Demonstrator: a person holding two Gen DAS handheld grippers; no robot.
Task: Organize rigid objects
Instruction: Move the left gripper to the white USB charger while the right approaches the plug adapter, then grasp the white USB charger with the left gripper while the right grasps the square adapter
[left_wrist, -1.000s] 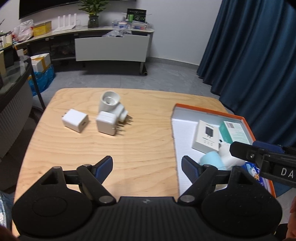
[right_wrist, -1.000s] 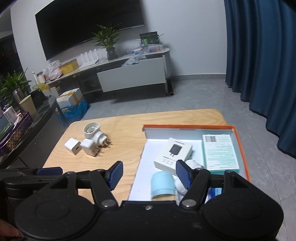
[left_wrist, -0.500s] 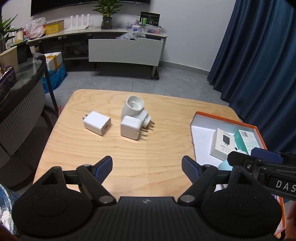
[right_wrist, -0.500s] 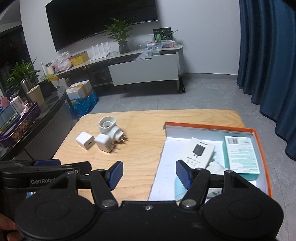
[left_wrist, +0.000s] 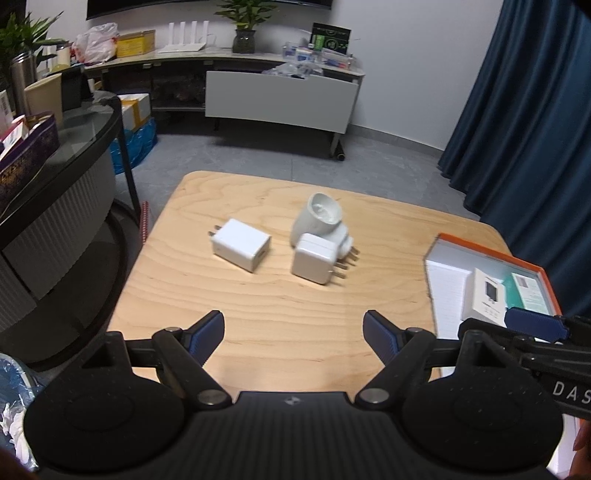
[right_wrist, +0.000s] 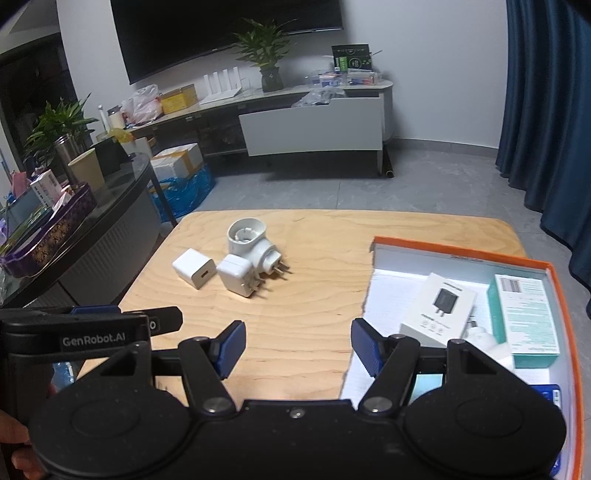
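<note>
- Left tool (left_wrist: 293, 328) and right tool (right_wrist: 297, 341): fingers spread apart, holding nothing, above the tabletop's (left_wrist: 258, 295) near edge.
- Three white chargers (left_wrist: 317, 243): clustered mid-tabletop toward the left edge.
- Orange-rimmed box (right_wrist: 565, 295): at the right edge.

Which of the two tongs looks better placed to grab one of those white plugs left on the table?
Probably the left tongs: open, empty, pointing straight at the chargers. The right tongs, also open, sit beside the orange box.

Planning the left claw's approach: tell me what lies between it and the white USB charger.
Only bare wooden table lies between the open left claw and the white USB charger, as the left wrist view shows.
</note>
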